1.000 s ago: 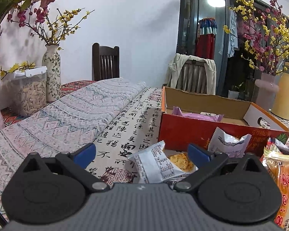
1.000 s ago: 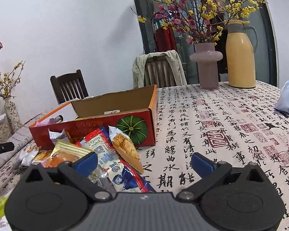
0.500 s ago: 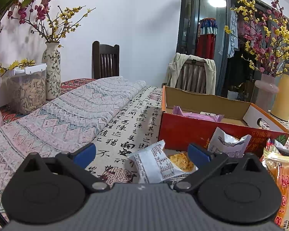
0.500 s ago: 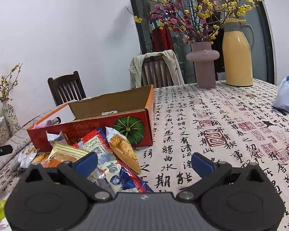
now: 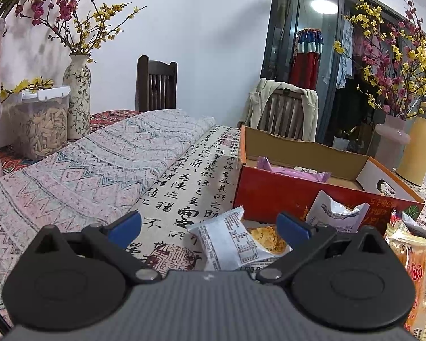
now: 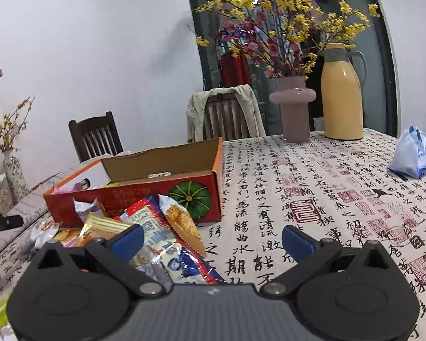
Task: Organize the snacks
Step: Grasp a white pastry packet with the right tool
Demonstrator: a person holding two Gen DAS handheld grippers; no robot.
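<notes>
- Two grippers face a heap of loose snack packets lying on the tablecloth (image 6: pixel 312 187) against the front wall of the red carton (image 5: pixel 272 190); the step in hand appears to be choosing and taking the first packet from the heap.
- Recommended target for the left gripper (image 5: pixel 210 226): the white packet (image 5: pixel 230 238), which lies flat directly ahead, between the line of the fingers and just short of the carton.
- Approach low and level, close on the crimped end or a flat edge of the wrapper rather than the biscuit inside, which would probably crush.
- Lift clear of the carton wall before carrying over; a purple packet (image 5: pixel 292 172) already lies inside, so release beside it.
- Left gripper state: fingers spread wide, holding nothing; whether the right-hand blue pad touches the wrapper cannot be told.
- Right gripper (image 6: pixel 213 238) state: fingers spread wide, empty, above the tablecloth at the heap's right edge, with the red-and-blue packet (image 6: pixel 167 244) below its left pad.
- Nearest the right gripper's reach is the orange cracker packet (image 6: pixel 181 221), leaning out from the carton's front.
- Keep the two grippers from converging on the same packet.
</notes>
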